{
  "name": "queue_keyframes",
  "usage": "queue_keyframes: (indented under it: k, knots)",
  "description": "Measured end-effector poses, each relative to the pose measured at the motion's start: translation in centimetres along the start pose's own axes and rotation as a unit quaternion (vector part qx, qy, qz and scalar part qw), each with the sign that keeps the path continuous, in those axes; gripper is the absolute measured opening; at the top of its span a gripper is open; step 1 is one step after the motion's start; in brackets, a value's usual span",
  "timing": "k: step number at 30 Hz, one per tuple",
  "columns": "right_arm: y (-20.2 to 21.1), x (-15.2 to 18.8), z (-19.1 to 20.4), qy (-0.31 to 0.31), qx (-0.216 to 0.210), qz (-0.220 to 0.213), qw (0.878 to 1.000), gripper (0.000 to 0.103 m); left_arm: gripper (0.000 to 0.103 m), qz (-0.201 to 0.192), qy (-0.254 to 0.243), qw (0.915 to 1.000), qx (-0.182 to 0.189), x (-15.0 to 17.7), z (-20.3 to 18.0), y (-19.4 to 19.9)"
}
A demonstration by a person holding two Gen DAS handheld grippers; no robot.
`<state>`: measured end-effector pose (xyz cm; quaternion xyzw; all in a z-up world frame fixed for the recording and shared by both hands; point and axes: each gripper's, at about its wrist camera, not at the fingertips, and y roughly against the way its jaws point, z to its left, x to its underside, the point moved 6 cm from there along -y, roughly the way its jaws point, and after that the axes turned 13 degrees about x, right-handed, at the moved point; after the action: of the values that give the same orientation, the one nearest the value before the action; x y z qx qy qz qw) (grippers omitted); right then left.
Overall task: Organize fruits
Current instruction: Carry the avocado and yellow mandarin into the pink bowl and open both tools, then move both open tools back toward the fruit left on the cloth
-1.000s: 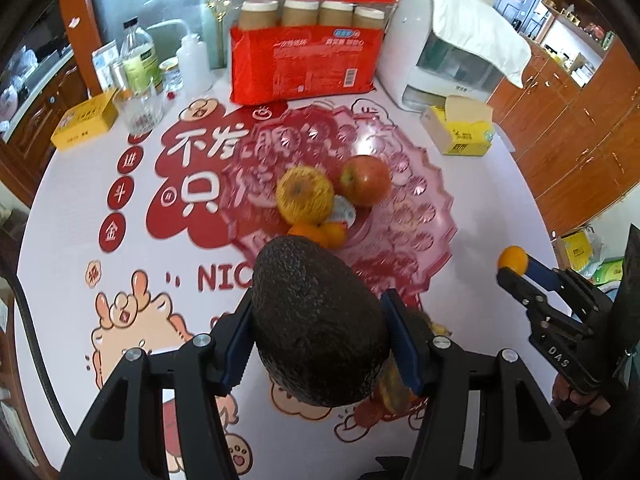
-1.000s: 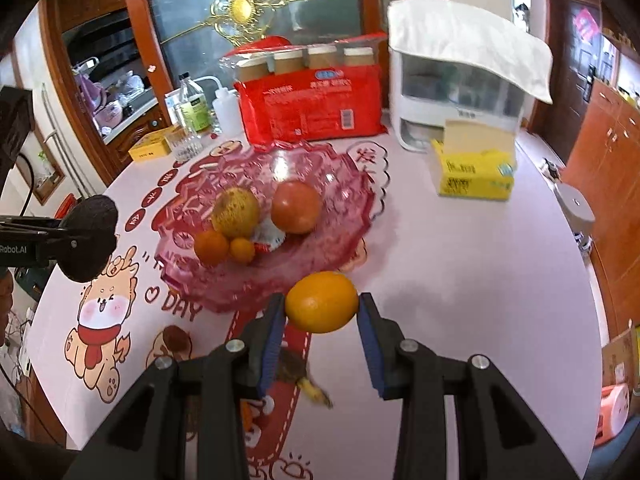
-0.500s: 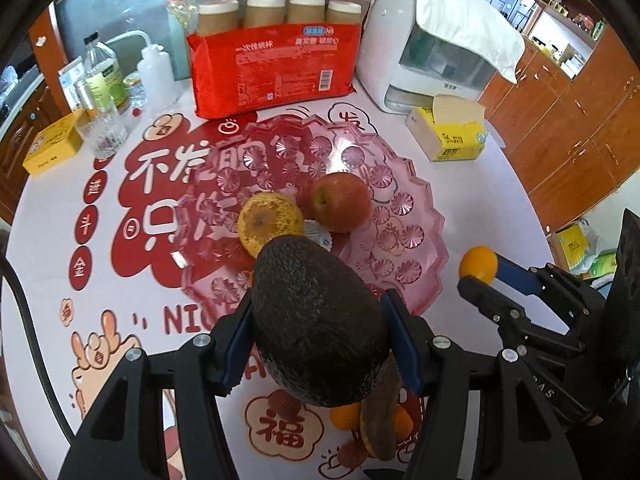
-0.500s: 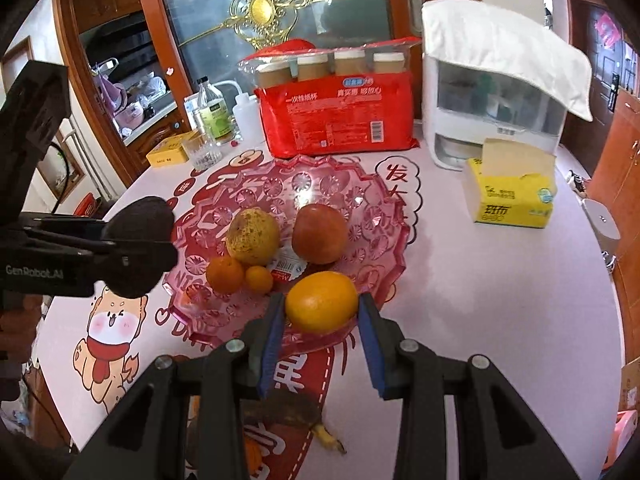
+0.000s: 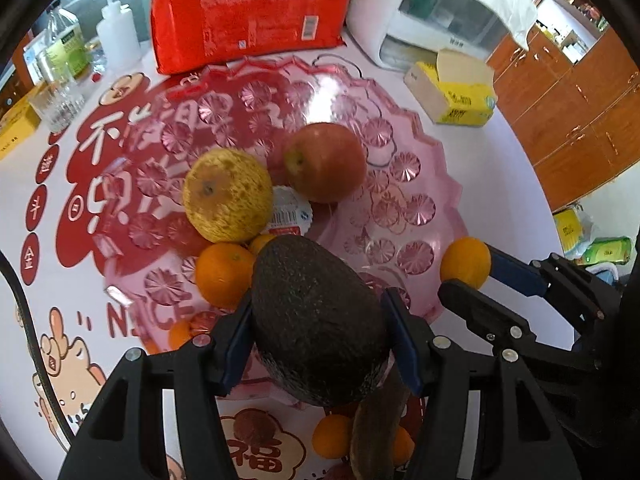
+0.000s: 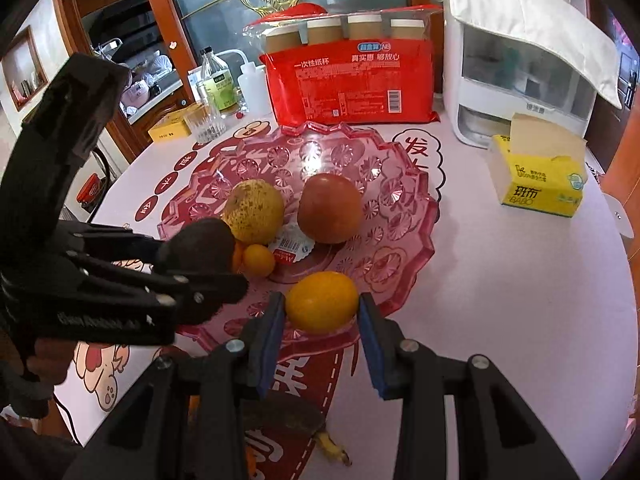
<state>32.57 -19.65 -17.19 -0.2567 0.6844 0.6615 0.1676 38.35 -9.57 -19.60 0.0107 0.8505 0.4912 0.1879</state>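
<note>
My left gripper [image 5: 318,328] is shut on a dark avocado [image 5: 318,320], held over the near rim of the pink glass fruit bowl [image 5: 420,152]. My right gripper [image 6: 322,310] is shut on an orange [image 6: 322,302] above the bowl's [image 6: 404,236] front edge. In the bowl lie a speckled yellow pear [image 5: 228,196], a red apple [image 5: 326,162], two small tangerines [image 5: 224,274] and a labelled packet [image 5: 288,216]. The right gripper with its orange [image 5: 465,262] shows at the right of the left wrist view. The left gripper with the avocado [image 6: 196,246] shows at the left of the right wrist view.
A brown banana [image 5: 376,428] and small tangerines [image 5: 332,436] lie on the table near the bowl. Behind it stand a red pack of paper cups [image 6: 352,80], a white appliance [image 6: 516,76], a yellow tissue box [image 6: 540,176], bottles [image 6: 218,84] and a glass [image 6: 204,122].
Both grippers have moved forward and down toward the bowl with their fruit. The bowl and its fruit appear larger and closer, and each gripper shows closer in the other's view.
</note>
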Motion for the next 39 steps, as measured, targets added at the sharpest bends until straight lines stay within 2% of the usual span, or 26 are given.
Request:
queue_keyframes:
  k: [2,7,13,17,30,36,39]
  knots:
    - [-0.2,0.1,0.0,0.002,0.000,0.002,1.000,0.037,0.059,0.002,-0.003,1.0000,0.002,0.1,-0.1,-0.3]
    - [-0.3,0.0,-0.1,-0.001,0.001,0.006,1.000,0.037,0.059,-0.025,-0.031,0.9992,0.005,-0.7,-1.2,0.8]
    - [-0.1,-0.1,0.0,-0.006,0.004,0.003,1.000,0.038,0.059,-0.029,-0.020,0.9994,-0.004,-0.6,-0.8,1.9]
    - [0.3,-0.2,-0.2,-0.013,0.006,0.000,1.000,0.050,0.064,-0.037,-0.013,0.9992,-0.008,-0.2,-0.7,3.0]
    - [4.1,-0.2,-0.2,-0.025,0.004,-0.028,0.999,0.053,0.065,-0.063,0.000,0.9976,-0.028,3.1,-1.1,7.6]
    - [6.4,0.7,0.0,-0.038,0.001,-0.036,0.999,0.061,0.066,-0.082,0.005,0.9960,-0.035,5.2,-1.4,9.9]
    - [7.3,1.6,0.0,-0.048,0.008,-0.026,0.998,0.065,0.066,-0.090,0.007,0.9951,-0.040,6.4,-1.4,10.9]
